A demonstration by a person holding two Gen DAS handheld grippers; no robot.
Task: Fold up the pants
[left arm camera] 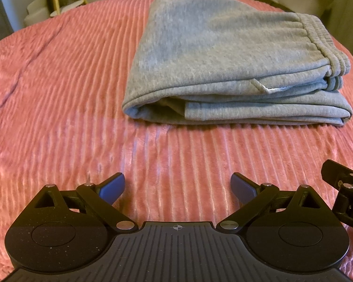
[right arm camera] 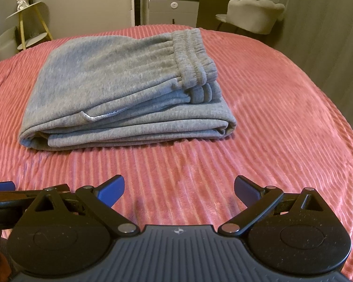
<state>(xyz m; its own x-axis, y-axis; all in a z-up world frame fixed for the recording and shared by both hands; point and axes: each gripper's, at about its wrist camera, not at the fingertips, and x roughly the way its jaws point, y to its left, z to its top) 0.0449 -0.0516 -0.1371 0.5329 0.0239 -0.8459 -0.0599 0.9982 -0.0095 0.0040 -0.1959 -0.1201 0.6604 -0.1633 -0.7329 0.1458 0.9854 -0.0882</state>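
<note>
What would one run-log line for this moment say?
stage: fold looks done | pants: folded stack on pink bedspread, waistband on top | left gripper: open, empty, short of pants | right gripper: open, empty

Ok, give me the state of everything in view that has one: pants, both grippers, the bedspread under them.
Grey sweatpants: folded into a compact stack, waistband on top at the right end, lying flat, touched by neither gripper.
Left gripper: open, empty, short of the pants.
Right gripper: open, empty, short of the pants.
Pink ribbed bedspread: spread over the bed, lightly rippled, pants resting on it.
</note>
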